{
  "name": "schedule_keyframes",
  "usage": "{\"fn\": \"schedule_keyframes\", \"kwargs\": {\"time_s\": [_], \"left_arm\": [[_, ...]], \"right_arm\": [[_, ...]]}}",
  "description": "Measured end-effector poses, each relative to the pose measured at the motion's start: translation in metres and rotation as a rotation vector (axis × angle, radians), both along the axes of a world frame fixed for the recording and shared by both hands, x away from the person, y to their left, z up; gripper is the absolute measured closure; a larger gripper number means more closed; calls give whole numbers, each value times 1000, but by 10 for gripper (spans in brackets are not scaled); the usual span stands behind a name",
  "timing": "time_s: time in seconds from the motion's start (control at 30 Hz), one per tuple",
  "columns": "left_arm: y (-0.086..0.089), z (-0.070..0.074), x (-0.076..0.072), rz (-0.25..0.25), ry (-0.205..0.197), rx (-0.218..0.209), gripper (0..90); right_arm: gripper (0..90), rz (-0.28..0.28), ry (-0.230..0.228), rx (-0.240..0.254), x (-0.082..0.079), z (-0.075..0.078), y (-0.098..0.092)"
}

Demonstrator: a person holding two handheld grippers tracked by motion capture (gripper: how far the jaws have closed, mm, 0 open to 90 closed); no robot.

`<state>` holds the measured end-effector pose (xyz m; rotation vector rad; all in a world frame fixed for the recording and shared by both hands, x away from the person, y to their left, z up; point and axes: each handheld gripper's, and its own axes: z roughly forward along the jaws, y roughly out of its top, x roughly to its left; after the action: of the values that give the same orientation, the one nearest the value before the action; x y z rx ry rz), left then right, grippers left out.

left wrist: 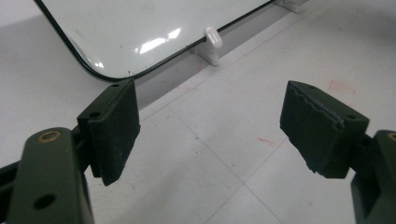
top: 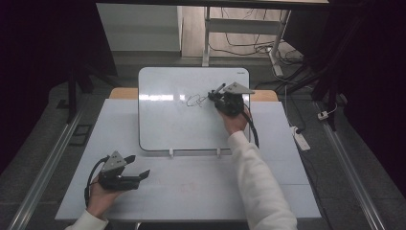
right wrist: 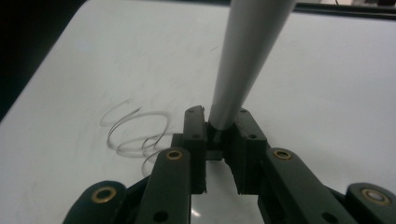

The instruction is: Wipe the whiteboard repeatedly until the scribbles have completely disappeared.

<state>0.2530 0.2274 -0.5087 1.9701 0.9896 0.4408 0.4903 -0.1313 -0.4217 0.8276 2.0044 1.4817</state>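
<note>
1. Grey-white marker [right wrist: 243, 56] stood clenched in the right gripper [right wrist: 218, 128], over the whiteboard [top: 167, 124] toward its 2 o'clock corner in the high view.
2. Looping scribbles [top: 194, 99] lay on the board just at 9 o'clock of that gripper [top: 216, 94].
3. Released and wide apart, the left gripper [left wrist: 210, 135] hung over the pale desk [top: 201, 187] at 7 o'clock of the board, holding nothing.
</note>
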Motion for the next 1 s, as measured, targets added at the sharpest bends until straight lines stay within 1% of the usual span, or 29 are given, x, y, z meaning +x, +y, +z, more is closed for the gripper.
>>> {"fn": "schedule_keyframes", "kwargs": {"time_s": [0.03, 0.07, 0.1, 0.13, 0.17, 0.2, 0.23, 0.27, 0.3, 0.33, 0.37, 0.4, 0.43, 0.5, 0.53, 0.57, 0.6, 0.63, 0.67, 0.7, 0.73, 0.77, 0.83, 0.87, 0.9, 0.93, 0.97, 1.0], "left_arm": [[0, 0, 0, 1, -1, -2, 207], [1, 0, 1, 1, 1, -2, 207], [1, 0, 2, 2, 3, -4, 207], [1, -1, 3, 3, 5, -4, 207], [1, -1, 3, 3, 8, -4, 207], [1, -2, 3, 2, 9, -1, 207], [0, -2, 3, 0, 10, 2, 207], [0, -1, 2, -2, 7, 5, 207], [0, -1, 1, -2, 4, 3, 207], [0, 0, 0, -2, 0, 2, 207], [0, 0, 0, -2, -2, 0, 207], [1, 0, 0, 0, -3, -4, 207], [1, 0, 1, 3, -1, -7, 207], [2, -1, 2, 4, 4, -7, 207], [1, -1, 3, 3, 7, -5, 207], [1, -1, 3, 1, 8, 0, 207], [0, -1, 2, 0, 9, 1, 207], [0, -1, 1, -1, 5, 3, 207], [0, 0, 0, -1, 2, 1, 207], [0, 0, 0, 0, 0, -2, 207], [1, 0, 0, 1, -3, -7, 207], [1, 0, 0, 4, -1, -10, 208], [2, -1, 2, 4, 3, -7, 207], [2, -1, 3, 4, 6, -6, 207], [1, -1, 2, 2, 8, -5, 207], [1, -1, 2, 1, 7, -2, 207], [0, -1, 1, 0, 4, -2, 207], [0, 0, 0, 0, 1, -3, 207]], "right_arm": [[774, -5, 17, 25, 3, 1, -3], [774, -8, 11, 17, 1, 0, 0], [774, 26, 14, -9, -4, -4, 7], [774, 78, 21, -43, -10, -9, 16], [774, 123, 20, -89, -16, -13, 25], [774, 136, -8, -136, -20, -15, 30], [774, 137, -11, -144, -19, -14, 30], [774, 73, -5, -55, -8, -6, 19], [774, 73, -5, -55, -8, -6, 19], [774, 29, -10, -25, -2, -2, 13], [774, 9, -2, 3, 2, 1, 9], [774, 6, 6, 8, 3, 1, 10], [774, 15, 1, -14, -1, 0, 15], [774, 110, 17, -65, -12, -9, 30], [774, 136, 0, -112, -16, -13, 37], [774, 134, -24, -150, -17, -12, 39], [774, 120, -20, -127, -13, -9, 36], [774, 81, -16, -74, -7, -4, 30], [774, 41, -13, -37, -1, 0, 23], [774, 19, -3, -14, 3, 2, 20], [774, 16, 2, -11, 3, 2, 21], [774, 27, -5, -28, -1, 0, 26], [774, 114, 18, -69, -12, -9, 41], [774, 145, 10, -109, -17, -13, 47], [774, 148, -11, -140, -19, -14, 50], [774, 150, -5, -133, -16, -12, 49], [774, 120, -8, -100, -11, -8, 44], [774, 76, -8, -58, -6, -4, 37]]}}
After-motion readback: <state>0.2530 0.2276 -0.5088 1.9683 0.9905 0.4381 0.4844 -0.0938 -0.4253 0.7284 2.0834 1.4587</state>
